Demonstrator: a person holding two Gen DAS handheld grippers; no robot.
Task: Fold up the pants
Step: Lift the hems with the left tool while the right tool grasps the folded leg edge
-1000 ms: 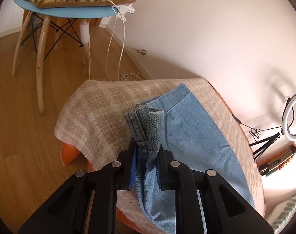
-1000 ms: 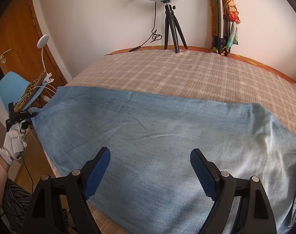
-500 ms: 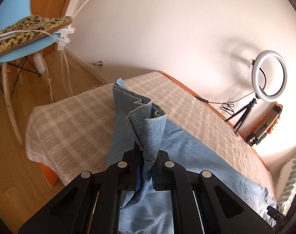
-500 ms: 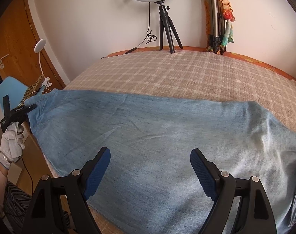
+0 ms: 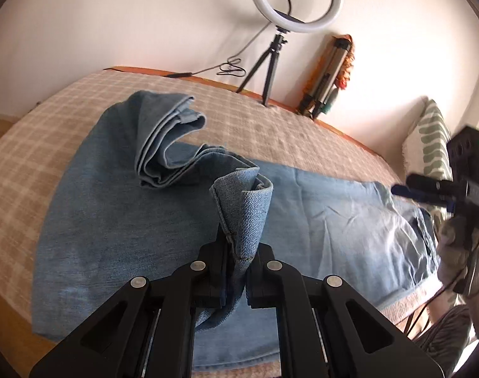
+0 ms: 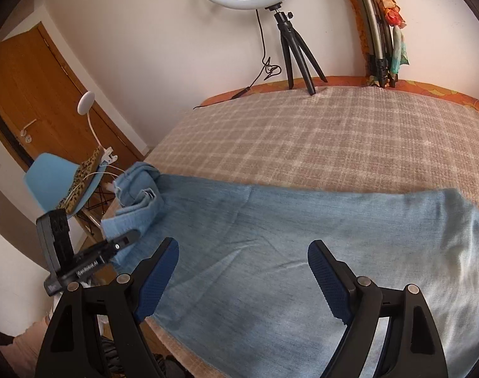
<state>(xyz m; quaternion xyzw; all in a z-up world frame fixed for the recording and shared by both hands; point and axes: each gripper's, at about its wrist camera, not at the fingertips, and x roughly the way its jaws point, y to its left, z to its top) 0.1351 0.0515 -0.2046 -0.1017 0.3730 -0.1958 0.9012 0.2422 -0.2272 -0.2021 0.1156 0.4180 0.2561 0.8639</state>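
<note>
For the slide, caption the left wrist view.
Left gripper clamps the jeans hem, carrying it over the jeans.

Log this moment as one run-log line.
stage: hem fold-over | left gripper: shut on jeans hem, lifted above bed | right gripper: open over jeans | hem not yet laid

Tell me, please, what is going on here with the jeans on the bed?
A person with a gripper in each hand is folding a pair of light blue pants spread on a plaid-covered bed. The left gripper is shut on the hem end of the legs, lifted and carried over the rest of the denim. The right gripper hovers open above the flat part, holding nothing. The fold is not yet laid down.
</note>
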